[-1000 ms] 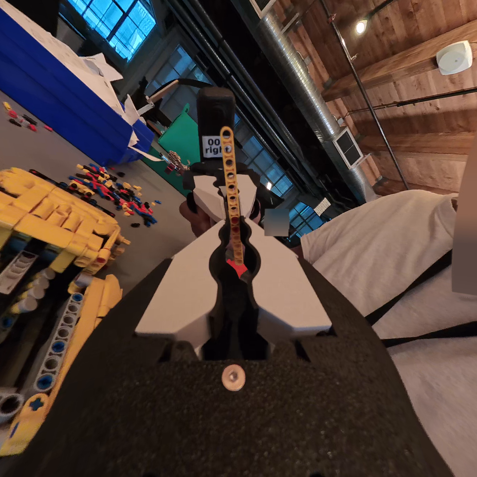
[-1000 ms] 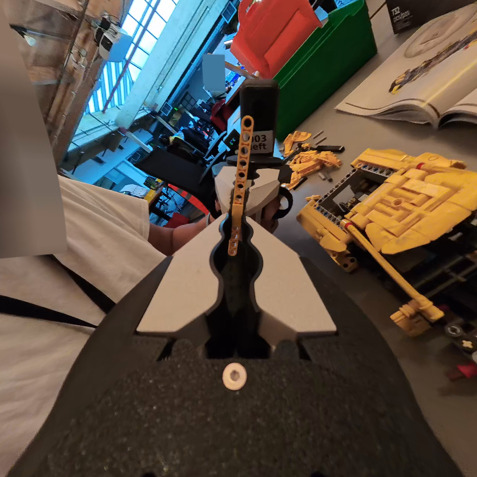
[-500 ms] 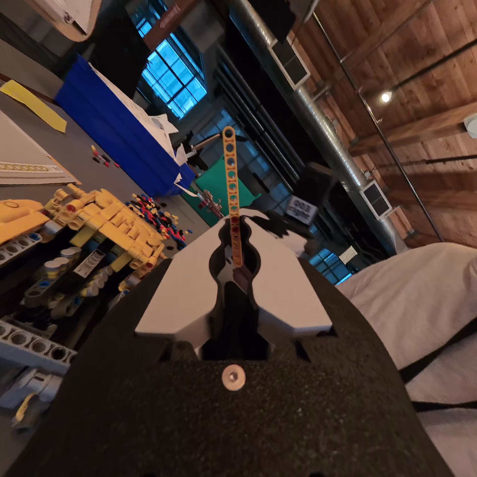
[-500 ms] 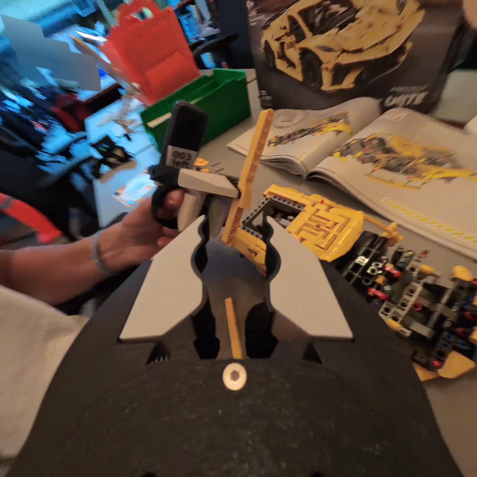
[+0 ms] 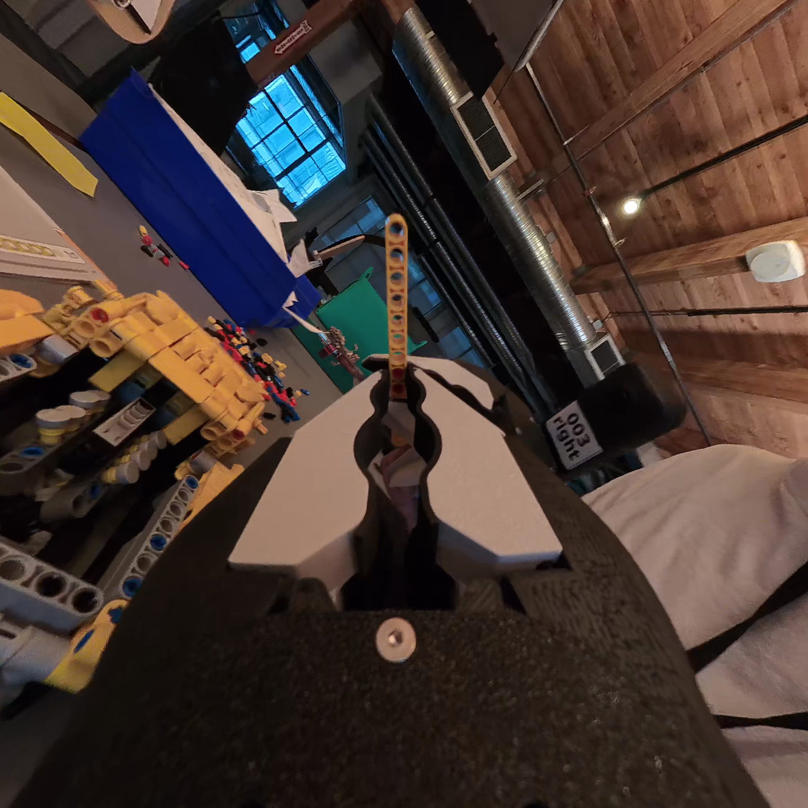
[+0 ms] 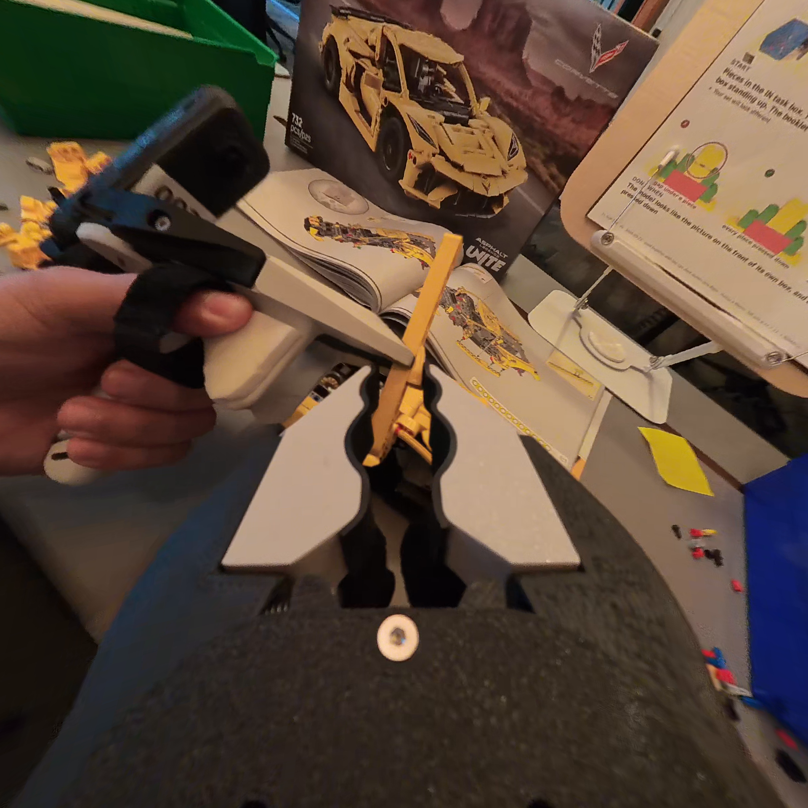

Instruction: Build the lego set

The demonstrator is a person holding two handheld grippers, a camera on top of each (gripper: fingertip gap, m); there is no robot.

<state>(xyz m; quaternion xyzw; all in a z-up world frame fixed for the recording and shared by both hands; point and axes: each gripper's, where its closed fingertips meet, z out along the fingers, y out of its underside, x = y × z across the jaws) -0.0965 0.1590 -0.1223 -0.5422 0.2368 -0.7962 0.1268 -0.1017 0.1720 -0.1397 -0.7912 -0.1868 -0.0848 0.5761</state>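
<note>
A long yellow beam with holes (image 5: 397, 297) stands upright in my left gripper (image 5: 398, 376), which is shut on its lower part. In the right wrist view the left gripper (image 6: 409, 356) reaches in from the left, held by a hand (image 6: 109, 350), and pinches the beam (image 6: 433, 297) near its middle. My right gripper (image 6: 401, 376) sits around the beam's lower end. Its jaws stand narrowly apart, with a thin dark gap on each side of the beam. The part-built yellow car model (image 5: 175, 350) lies on the table to the left.
The set's box (image 6: 437, 109) and an open instruction booklet (image 6: 350, 253) lie ahead. A green bin (image 6: 131, 65) is at the back left and a blue bin (image 5: 183, 196) to the side. Loose pieces (image 5: 258, 358) lie by the model. An instruction board on a stand (image 6: 721, 175) is at the right. My left and right fingertips are right by each other.
A second ago both grippers were shut on the beam. The right one then opened and turned toward the table; now its jaws are narrower around the beam's lower end. The left kept hold.
</note>
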